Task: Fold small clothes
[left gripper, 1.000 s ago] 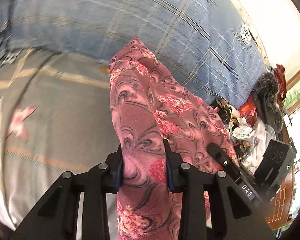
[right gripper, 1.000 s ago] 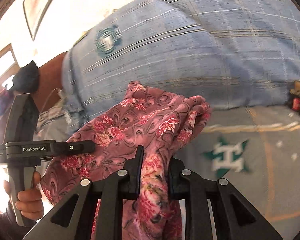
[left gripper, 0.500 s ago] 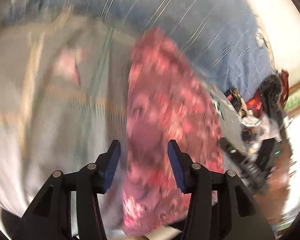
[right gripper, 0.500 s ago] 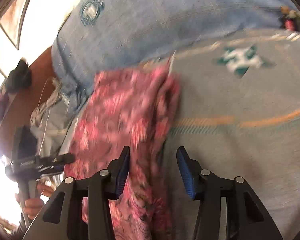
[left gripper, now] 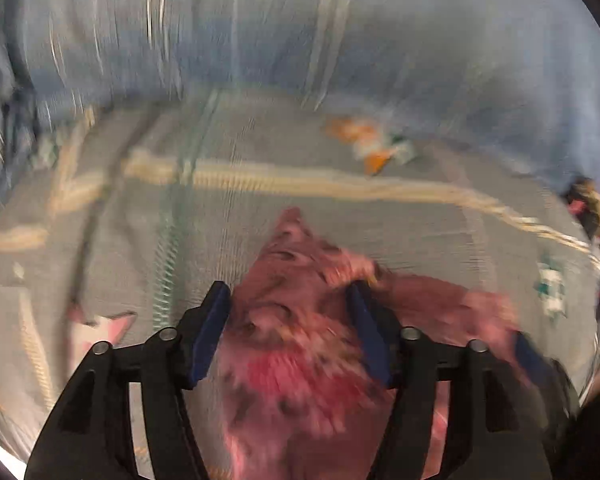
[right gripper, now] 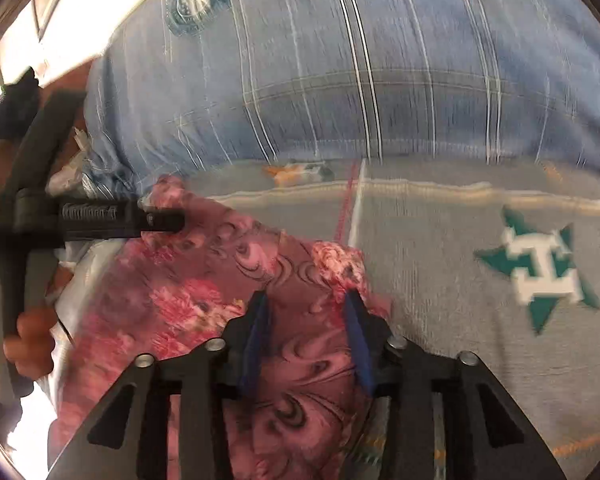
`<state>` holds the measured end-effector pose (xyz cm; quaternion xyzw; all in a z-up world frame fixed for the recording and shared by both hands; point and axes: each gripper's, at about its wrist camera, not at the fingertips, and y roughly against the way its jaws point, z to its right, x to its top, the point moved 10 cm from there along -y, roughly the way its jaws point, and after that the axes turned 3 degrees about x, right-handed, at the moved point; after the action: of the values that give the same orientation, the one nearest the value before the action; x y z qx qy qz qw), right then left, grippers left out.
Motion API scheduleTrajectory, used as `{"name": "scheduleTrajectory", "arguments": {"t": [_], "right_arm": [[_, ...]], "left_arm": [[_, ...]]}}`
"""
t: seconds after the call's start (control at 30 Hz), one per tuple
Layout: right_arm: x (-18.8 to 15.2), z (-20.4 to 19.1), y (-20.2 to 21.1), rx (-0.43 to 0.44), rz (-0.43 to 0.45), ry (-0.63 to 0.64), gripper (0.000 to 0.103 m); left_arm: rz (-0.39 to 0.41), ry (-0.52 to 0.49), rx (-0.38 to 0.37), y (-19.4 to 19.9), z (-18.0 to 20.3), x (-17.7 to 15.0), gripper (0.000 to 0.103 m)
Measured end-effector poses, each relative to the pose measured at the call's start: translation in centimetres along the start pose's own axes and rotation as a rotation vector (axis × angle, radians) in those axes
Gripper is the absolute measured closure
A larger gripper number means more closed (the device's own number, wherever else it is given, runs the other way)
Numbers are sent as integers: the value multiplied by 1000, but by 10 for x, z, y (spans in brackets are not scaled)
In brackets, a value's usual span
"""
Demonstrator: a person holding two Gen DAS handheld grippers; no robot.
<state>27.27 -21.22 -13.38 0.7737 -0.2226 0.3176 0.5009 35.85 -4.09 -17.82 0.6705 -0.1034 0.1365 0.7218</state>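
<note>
A pink floral garment (left gripper: pixel 300 364) lies crumpled on the grey bedspread (left gripper: pixel 260 232). My left gripper (left gripper: pixel 288 292) points steeply down over it. Its jaws are opening, with a fold of the cloth loose between the blue pads (left gripper: pixel 210 332). In the right wrist view the same garment (right gripper: pixel 204 280) spreads to the left. My right gripper (right gripper: pixel 305 298) is low over its right edge, jaws closing, cloth between the pads (right gripper: pixel 358 340) but not visibly pinched. The left gripper (right gripper: pixel 164 220) shows there from the side, held in a person's hand (right gripper: pixel 32 344). Both views are motion-blurred.
A blue plaid quilt (right gripper: pixel 340 80) bulges across the back of the bed. The bedspread carries a green star patch (right gripper: pixel 536 272) to the right and an orange patch (left gripper: pixel 364 144) further back. Small clutter (left gripper: pixel 596 216) sits at the bed's right edge.
Both grippers were shut on the lifted garment; both have since come down toward the bed and let go. The cloth has dropped onto the bedspread. The right jaws have narrowed again.
</note>
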Motion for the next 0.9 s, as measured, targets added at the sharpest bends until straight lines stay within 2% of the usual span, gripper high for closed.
{"name": "scheduleTrajectory", "arguments": {"t": [0.07,0.2,0.37,0.4,0.5,0.53,0.57,0.6,0.63,0.67,0.7,0.73,0.77,0.8,0.83,0.9], "right_arm": [[-2,1,0,-1,7,16,65],[-3,4,0,31,10,-3,63],[-1,0,-2,27,0,2,62],[-1,-1,1,31,-10,4,62],[3,3,17,37,-64,-81,61],[4,3,29,43,-52,-124,58],[3,-1,40,56,-32,-134,49],[-1,-7,53,60,-5,-112,39],[-6,-11,60,40,11,-84,33],[-15,-12,63,-17,22,-48,22],[-30,-9,59,-120,3,-4,11],[-45,-2,48,-207,-50,26,7],[-59,3,38,-236,-74,16,2],[-58,7,43,-214,-4,-42,1],[-58,12,47,-195,21,-99,0],[-56,12,47,-209,0,-96,1]], "left_arm": [[63,21,-11,4,-6,2,29],[116,-27,44,5,-6,-2,23],[93,84,-96,26,-26,-8,24],[111,96,-124,43,-34,-15,24],[199,49,-114,91,-50,-44,24],[211,35,-112,100,-55,-56,24],[210,18,-117,109,-60,-75,23],[194,7,-125,112,-61,-91,21],[174,5,-132,108,-62,-103,19],[131,9,-128,97,-63,-121,19],[88,7,-115,82,-63,-129,18],[40,10,-111,64,-60,-138,11],[89,25,-113,65,-61,-138,9],[108,21,-85,68,-62,-138,6],[93,13,-56,67,-62,-140,5],[65,44,-84,66,-65,-142,5]]}}
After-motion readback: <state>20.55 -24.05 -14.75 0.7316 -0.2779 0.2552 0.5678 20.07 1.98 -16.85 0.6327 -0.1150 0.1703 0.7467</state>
